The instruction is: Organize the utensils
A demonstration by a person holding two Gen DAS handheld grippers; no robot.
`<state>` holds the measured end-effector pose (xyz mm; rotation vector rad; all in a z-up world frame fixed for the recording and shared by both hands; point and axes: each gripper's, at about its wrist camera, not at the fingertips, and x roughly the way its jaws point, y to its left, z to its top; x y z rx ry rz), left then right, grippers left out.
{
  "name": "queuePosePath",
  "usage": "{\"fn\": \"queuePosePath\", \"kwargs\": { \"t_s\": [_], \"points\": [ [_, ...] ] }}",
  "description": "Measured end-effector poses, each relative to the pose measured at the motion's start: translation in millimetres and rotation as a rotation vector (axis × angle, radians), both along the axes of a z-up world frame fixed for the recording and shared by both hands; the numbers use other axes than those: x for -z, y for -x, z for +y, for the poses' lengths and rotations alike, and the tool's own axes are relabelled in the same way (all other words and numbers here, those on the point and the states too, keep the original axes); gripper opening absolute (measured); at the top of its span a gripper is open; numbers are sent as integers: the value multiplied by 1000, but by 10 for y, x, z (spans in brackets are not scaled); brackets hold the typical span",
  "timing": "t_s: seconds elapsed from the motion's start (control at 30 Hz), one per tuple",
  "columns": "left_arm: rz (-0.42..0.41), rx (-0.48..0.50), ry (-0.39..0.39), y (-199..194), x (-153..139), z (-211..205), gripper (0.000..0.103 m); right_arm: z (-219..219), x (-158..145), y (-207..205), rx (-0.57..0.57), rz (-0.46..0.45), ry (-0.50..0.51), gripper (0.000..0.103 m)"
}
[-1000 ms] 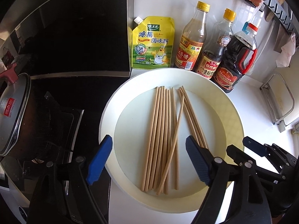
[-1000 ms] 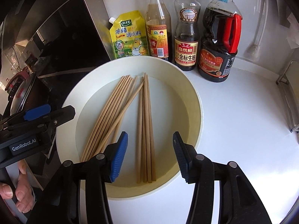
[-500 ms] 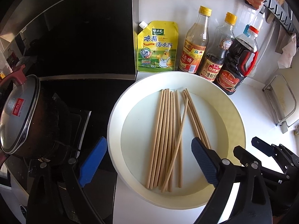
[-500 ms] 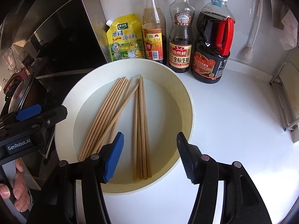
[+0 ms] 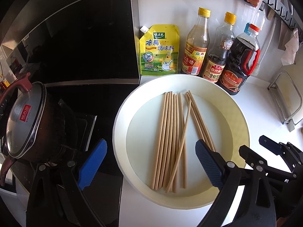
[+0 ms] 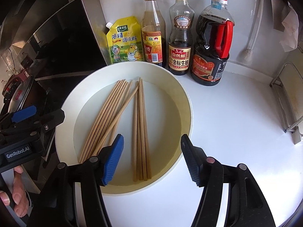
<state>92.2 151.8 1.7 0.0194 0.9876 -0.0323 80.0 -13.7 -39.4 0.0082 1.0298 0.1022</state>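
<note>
Wooden chopsticks (image 6: 121,117) lie loose in a wide white dish (image 6: 186,102) on a white worktop (image 6: 236,124), most of them fanned in a bundle on the stove side, a smaller bundle lying straight beside them, and one stick crossing at a slant between the two. The right tool (image 6: 151,158) hangs over the near rim of the dish, its jaws spread wide and empty above the straight bundle. The left tool (image 5: 149,164) hovers likewise, jaws apart, holding nothing, one finger over the stove edge. Behind the dish stand a yellow seasoning pouch (image 6: 124,41), two yellow-capped bottles (image 6: 153,32) and a dark jug (image 6: 212,45) with a red handle. A lidded pot (image 5: 28,121) sits on the stove.
</note>
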Motion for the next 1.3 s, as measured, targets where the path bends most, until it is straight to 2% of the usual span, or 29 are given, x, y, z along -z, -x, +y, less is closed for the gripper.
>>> {"fn": "queuePosePath", "kwargs": {
  "t_s": [1.3],
  "points": [
    [41,-9,26,-84,83,53,96,28,-3,-16,-4,3,19,61]
  ]
}}
